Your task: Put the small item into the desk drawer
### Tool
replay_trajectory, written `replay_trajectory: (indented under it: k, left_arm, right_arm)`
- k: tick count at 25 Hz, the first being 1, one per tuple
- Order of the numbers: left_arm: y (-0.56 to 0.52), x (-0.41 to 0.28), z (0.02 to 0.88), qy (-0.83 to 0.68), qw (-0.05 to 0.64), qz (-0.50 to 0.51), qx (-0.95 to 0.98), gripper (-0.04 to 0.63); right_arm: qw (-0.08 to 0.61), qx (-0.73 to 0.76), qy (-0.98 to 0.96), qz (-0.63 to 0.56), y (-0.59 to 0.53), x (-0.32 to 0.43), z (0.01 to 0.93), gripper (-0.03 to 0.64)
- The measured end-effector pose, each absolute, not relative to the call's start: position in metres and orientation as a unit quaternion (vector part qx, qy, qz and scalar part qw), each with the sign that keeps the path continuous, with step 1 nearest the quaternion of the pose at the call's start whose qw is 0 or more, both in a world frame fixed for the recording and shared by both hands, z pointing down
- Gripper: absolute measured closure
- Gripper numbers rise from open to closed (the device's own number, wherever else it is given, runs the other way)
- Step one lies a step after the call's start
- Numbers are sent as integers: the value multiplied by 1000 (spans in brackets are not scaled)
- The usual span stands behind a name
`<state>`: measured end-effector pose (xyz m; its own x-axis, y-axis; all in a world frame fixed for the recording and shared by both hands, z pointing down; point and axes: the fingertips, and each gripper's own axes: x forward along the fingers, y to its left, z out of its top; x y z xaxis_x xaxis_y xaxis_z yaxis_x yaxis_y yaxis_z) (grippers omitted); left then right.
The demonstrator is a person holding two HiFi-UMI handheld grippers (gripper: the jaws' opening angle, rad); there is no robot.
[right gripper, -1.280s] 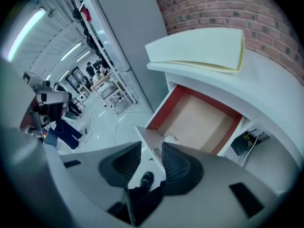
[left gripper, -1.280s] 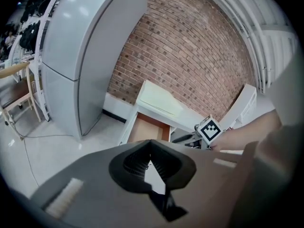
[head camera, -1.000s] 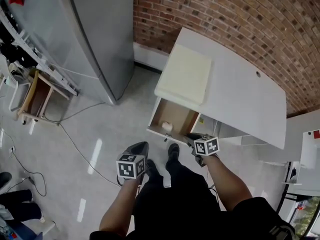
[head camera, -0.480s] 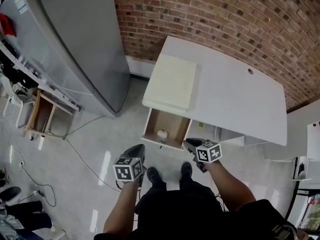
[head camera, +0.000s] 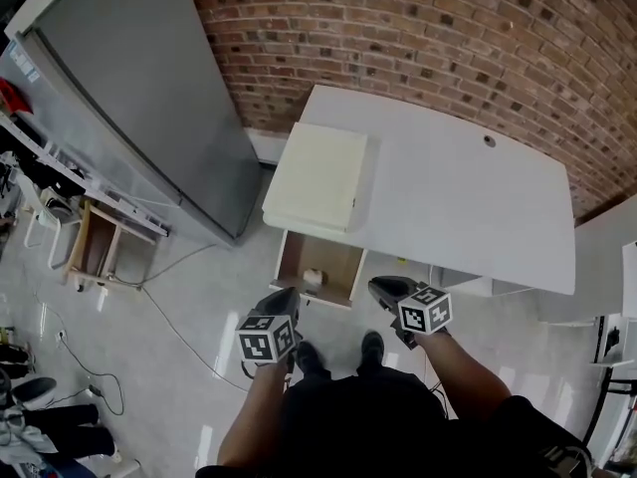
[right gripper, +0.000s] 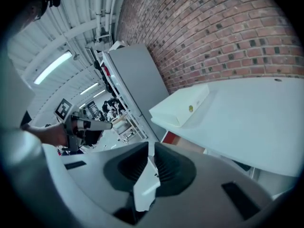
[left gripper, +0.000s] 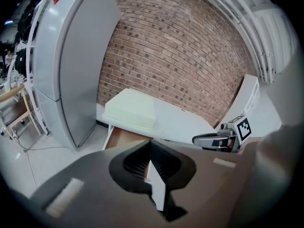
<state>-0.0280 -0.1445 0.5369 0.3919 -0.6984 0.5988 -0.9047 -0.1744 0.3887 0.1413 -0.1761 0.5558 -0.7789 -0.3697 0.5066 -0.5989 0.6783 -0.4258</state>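
The desk drawer (head camera: pixel 295 257) stands pulled out under the white desk (head camera: pixel 468 207), its brown inside showing. A small white item (head camera: pixel 313 277) lies inside it near the front. My left gripper (head camera: pixel 286 297) hangs over the floor just in front of the drawer; in the left gripper view (left gripper: pixel 150 144) its jaws are shut and empty, and the drawer (left gripper: pixel 124 137) shows beyond them. My right gripper (head camera: pixel 378 287) is to the right of the drawer front. In the right gripper view (right gripper: pixel 151 145) its jaws are closing, a slim gap left and nothing between them.
A flat cream box (head camera: pixel 317 175) lies on the desk's left end, above the drawer. A tall grey cabinet (head camera: pixel 139 118) stands to the left and a brick wall (head camera: pixel 418 28) behind. A cable (head camera: pixel 169 327) runs over the floor by a wooden stool (head camera: pixel 95 242).
Both grippers have drawn back a little from the drawer front. The head view has swung up to take in more of the desk and wall. The item stays in the drawer.
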Motion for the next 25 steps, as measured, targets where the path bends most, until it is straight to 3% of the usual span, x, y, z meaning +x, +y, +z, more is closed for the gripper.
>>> replay_trajectory:
  k: [12,25]
  left_arm:
    - [-164,-2,468,-597,290,135,736,583]
    - [-160,-27,388,-630,222,117,735,583]
  right_arm:
    - [105,225,-947,206,-200,192,460,594]
    - [27,196,-968,154,-211,181,374,603]
